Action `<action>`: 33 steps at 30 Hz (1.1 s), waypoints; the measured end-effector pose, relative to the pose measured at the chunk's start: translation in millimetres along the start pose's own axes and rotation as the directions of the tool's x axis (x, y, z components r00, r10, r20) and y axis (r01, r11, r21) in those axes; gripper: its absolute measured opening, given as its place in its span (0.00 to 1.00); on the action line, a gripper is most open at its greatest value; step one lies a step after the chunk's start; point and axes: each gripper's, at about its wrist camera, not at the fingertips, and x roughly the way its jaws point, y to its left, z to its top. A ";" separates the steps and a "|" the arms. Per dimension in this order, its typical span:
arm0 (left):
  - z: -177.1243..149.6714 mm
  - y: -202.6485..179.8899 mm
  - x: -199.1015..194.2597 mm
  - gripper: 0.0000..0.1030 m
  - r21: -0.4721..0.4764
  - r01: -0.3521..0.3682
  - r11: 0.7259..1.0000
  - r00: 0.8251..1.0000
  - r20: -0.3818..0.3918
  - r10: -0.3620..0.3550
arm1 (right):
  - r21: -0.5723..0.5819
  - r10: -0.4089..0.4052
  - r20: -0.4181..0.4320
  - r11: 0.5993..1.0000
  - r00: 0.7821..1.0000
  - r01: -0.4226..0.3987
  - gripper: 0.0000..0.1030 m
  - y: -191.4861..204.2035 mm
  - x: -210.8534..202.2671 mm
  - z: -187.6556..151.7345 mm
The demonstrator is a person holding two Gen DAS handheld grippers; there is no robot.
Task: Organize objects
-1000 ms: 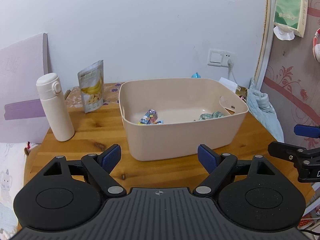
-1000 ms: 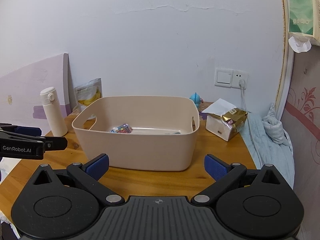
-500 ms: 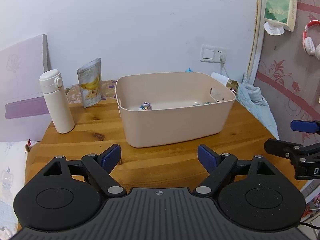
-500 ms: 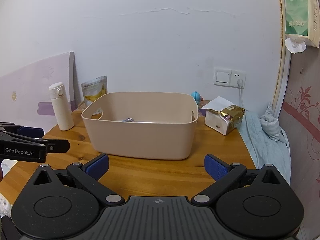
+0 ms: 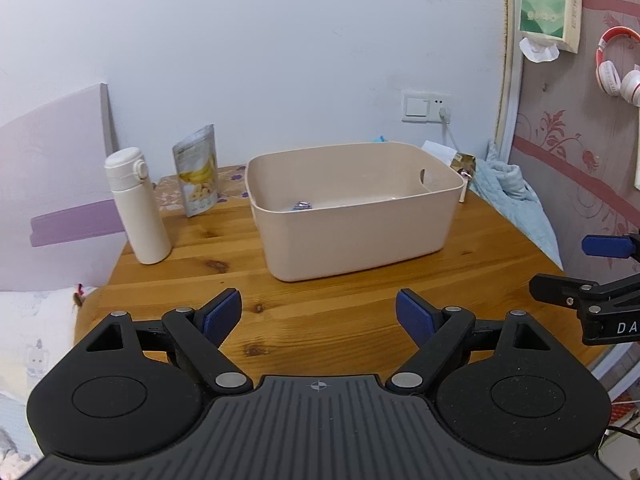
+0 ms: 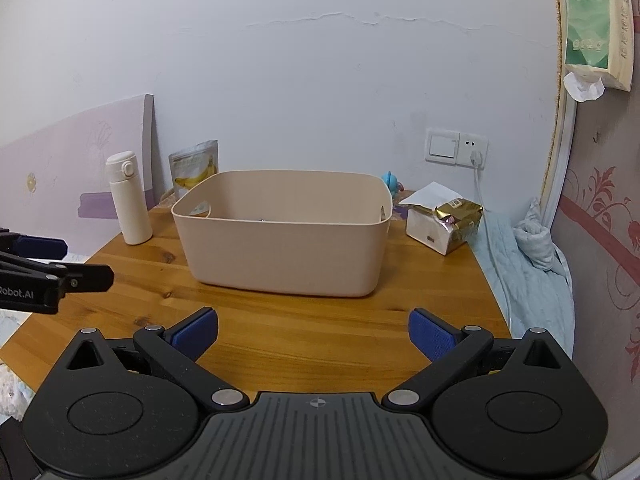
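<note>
Beige plastic bin (image 5: 356, 216) sits mid-table on the wooden table (image 5: 328, 320), a small wrapped item (image 5: 301, 205) inside. Bare wood runs from its front wall to the near edge. Both the left gripper (image 5: 319, 312) and right gripper (image 6: 313, 332) hover there, jaws apart, empty. White bottle (image 5: 136, 206) stands near the left edge.

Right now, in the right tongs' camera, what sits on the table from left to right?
Bottle → banana bag → bin → blue toy → gold packet → blue cloth.
</note>
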 end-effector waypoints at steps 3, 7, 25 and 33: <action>-2.6 1.2 -8.3 0.84 -0.008 0.009 1.000 1.000 0.005 -0.009 | 0.006 -0.002 0.004 1.000 1.000 0.002 1.00 -1.0 -3.0 -1.9; -7.7 3.2 -12.6 0.84 -0.019 0.014 1.000 1.000 -0.004 -0.014 | 0.007 -0.009 0.009 1.000 1.000 0.009 1.00 -2.9 -8.6 -4.0; -24.2 9.5 -8.5 0.84 -0.045 0.012 0.999 0.999 -0.051 -0.014 | 0.038 -0.020 -0.006 0.999 1.000 0.020 1.00 -10.2 -16.6 -14.7; -25.2 14.4 -3.6 0.84 -0.054 -0.001 0.999 0.998 -0.062 -0.002 | 0.041 -0.034 -0.016 0.999 0.999 0.034 1.00 -13.3 -14.3 -13.2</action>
